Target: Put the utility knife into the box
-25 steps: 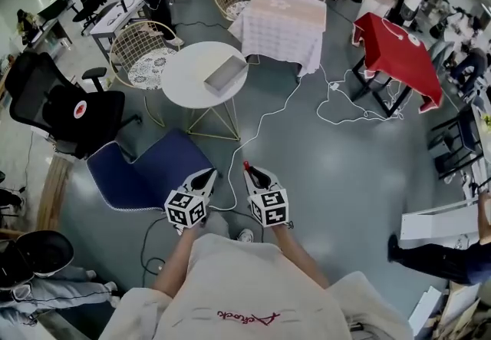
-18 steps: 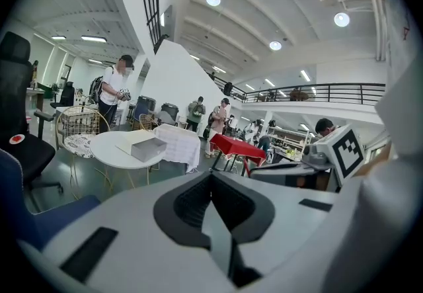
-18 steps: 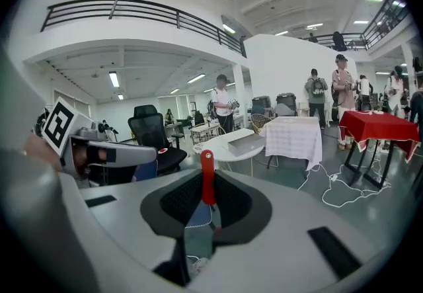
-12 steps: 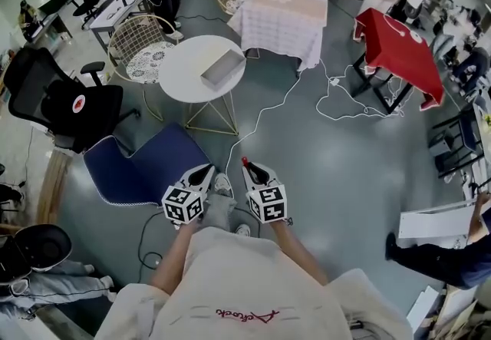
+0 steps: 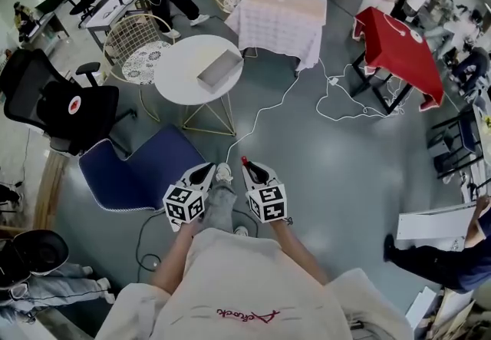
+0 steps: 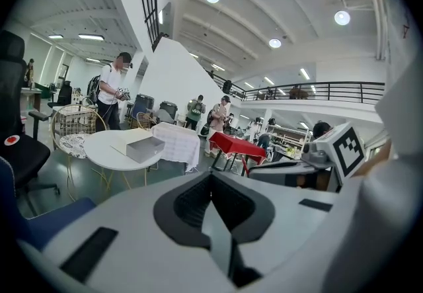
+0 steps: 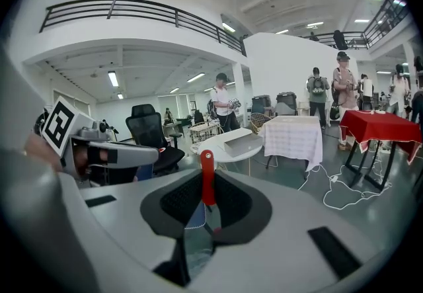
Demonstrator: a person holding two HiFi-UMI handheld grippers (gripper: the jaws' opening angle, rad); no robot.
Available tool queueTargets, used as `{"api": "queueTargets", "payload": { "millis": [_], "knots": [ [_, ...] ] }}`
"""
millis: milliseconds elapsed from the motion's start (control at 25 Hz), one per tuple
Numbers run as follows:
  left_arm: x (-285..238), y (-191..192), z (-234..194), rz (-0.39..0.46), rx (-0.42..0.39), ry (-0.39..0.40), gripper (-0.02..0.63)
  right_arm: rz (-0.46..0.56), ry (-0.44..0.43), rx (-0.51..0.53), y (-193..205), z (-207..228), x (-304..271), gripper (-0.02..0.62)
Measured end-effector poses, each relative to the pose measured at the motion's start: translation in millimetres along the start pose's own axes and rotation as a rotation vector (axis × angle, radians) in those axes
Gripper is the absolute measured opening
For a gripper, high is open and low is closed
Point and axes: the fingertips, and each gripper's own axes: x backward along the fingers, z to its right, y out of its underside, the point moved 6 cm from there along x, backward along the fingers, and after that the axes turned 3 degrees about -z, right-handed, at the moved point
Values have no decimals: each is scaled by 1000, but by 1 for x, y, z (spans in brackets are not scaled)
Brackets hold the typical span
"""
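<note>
Red utility knife (image 7: 207, 176) pinched in right gripper (image 5: 248, 166), left gripper (image 6: 213, 200) pressed together, the carrier has stepped nearer the far box (image 5: 219, 70).

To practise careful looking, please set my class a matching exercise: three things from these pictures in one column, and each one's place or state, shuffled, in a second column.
Things:
1. utility knife
2. box
3. left tongs

Place or state:
A. on the round white table
B. shut, with nothing between them
C. clamped in the right tongs

Pairs: 1-C, 2-A, 3-B.
</note>
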Motion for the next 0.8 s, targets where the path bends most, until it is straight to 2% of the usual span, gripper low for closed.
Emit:
{"api": "queueTargets", "payload": {
  "millis": [440, 800],
  "knots": [
    [-45, -13, -36, 12, 33, 1, 11, -30, -4, 25, -17, 29, -44, 64],
    [-102, -40, -84, 4, 60, 11, 11, -56, -7, 34, -49, 63, -106, 64]
  ]
}}
